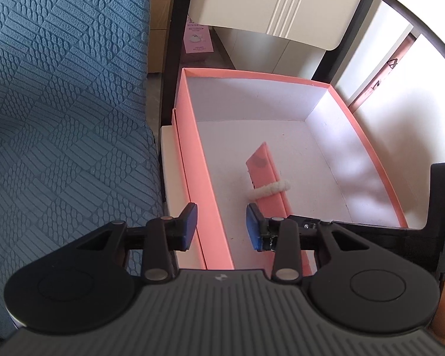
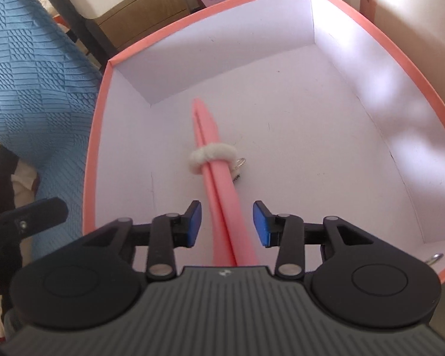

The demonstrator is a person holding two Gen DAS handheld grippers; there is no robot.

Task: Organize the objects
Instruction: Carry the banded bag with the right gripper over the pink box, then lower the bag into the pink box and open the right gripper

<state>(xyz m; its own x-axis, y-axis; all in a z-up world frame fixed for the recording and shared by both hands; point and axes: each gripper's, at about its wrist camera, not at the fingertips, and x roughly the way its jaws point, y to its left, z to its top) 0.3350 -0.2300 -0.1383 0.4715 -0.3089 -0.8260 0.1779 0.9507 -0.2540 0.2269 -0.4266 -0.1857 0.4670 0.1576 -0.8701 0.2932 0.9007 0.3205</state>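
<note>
We have the pink box [image 2: 379,34] open in front of us, beside the blue textured cushion [image 1: 65,103], and the thing we are tidying away, a flat pink folded card [image 2: 219,195] ringed by a fluffy white band [image 2: 212,155], lies on the white floor of that box, roughly in the middle and well clear of the walls. A small metal ring [image 2: 241,161] shows just beside the band; what it is attached to we cannot tell. Our right gripper [image 2: 227,224] points steeply down over the near end of the card with its blue pads on either side of it and a gap showing on both sides, so it is released and nothing is pinched; we judge this to be the let-go at the end of a placement. Our left gripper [image 1: 221,225] is likewise unclenched, and it straddles the box's left wall, one pad outside and one inside, neither pressing; we take this as steadying the box, or getting ready to, so it does not slide while the card goes in. The card looks settled enough to stay put. Another metal ring [image 2: 434,257] sits at the box's near right corner.
</note>
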